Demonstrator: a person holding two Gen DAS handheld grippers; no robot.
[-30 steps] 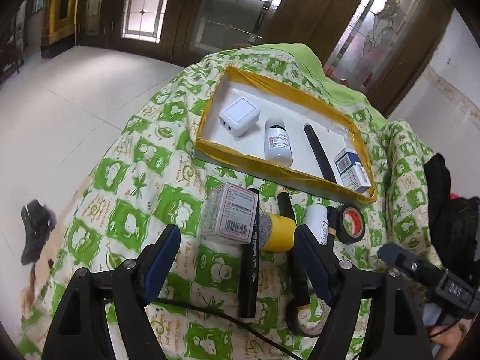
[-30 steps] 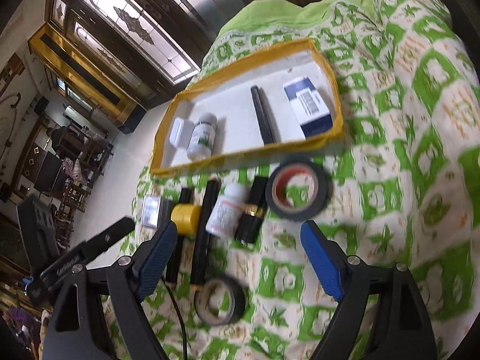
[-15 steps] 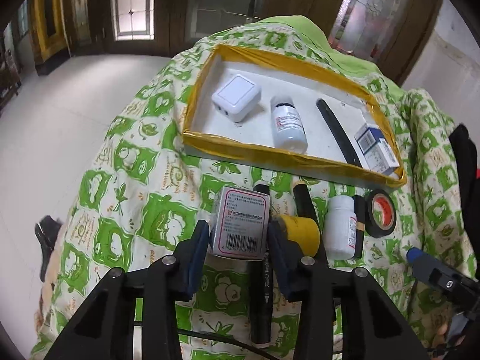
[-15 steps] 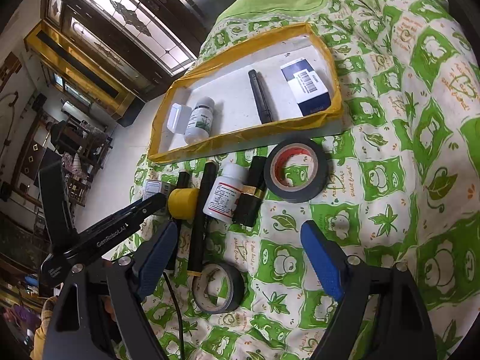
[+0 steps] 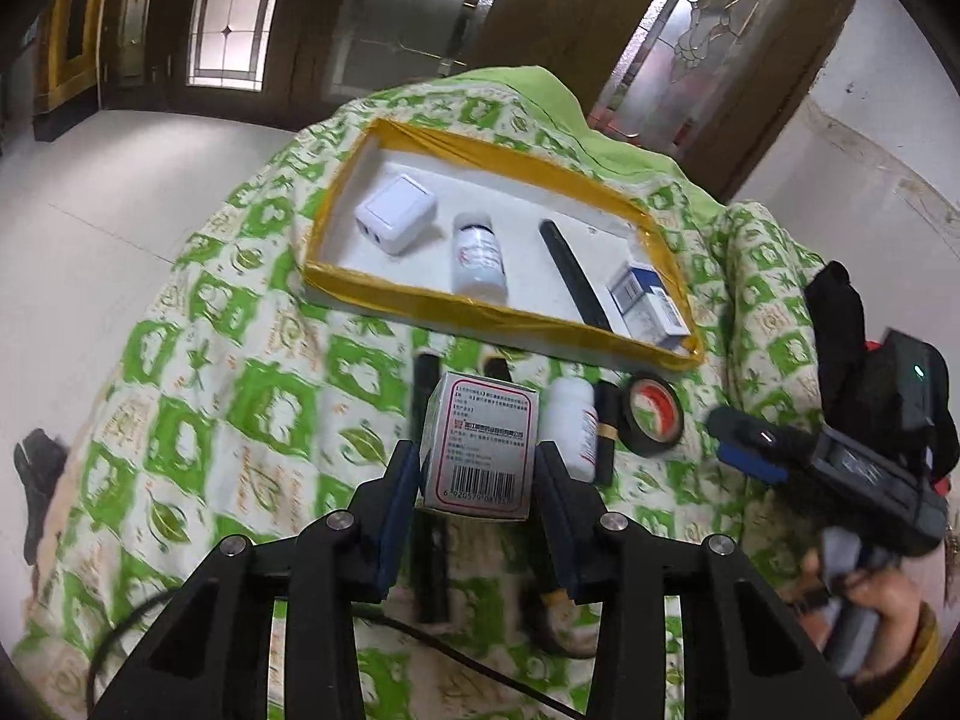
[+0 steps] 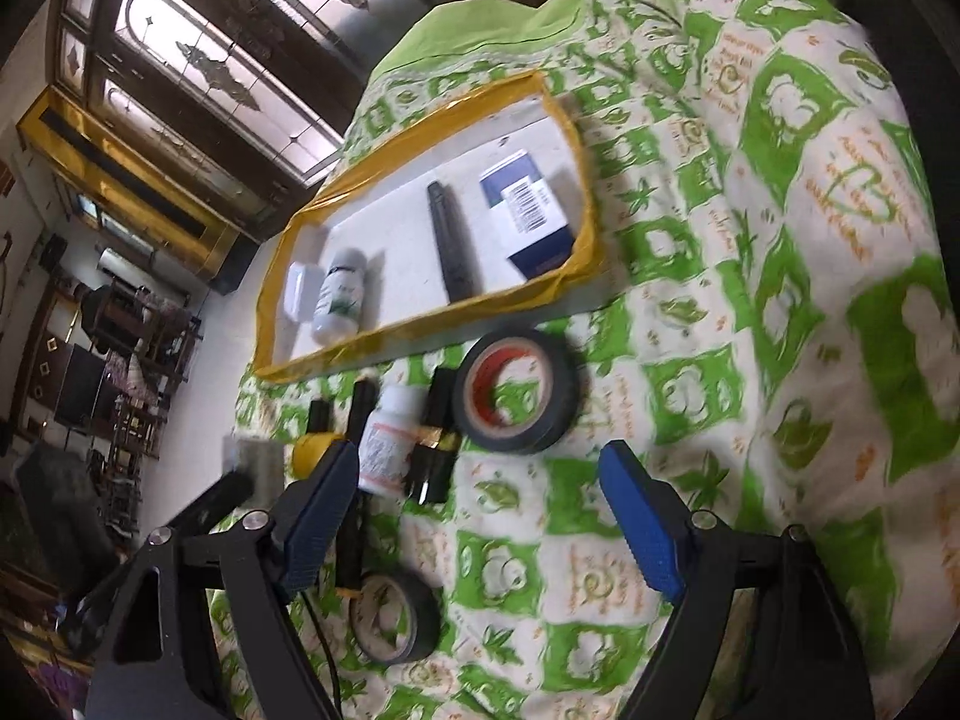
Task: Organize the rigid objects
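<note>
Left gripper (image 5: 477,468) clamps the white medicine box (image 5: 480,447); right gripper (image 6: 480,516) gapes

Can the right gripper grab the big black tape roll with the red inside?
Probably yes. The right gripper is open, and the tape roll lies flat on the cloth just ahead of its fingers, with nothing on top.

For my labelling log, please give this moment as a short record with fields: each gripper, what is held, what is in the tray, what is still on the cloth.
left gripper: shut on the white medicine box, held above the cloth
right gripper: open, holding nothing
tray: yellow-edged; contains white charger, white bottle, black pen, blue-and-white box
cloth: green and white print; on it lie red-cored black tape roll, second white bottle, grey-cored tape roll, yellow roll, several dark pens
</note>
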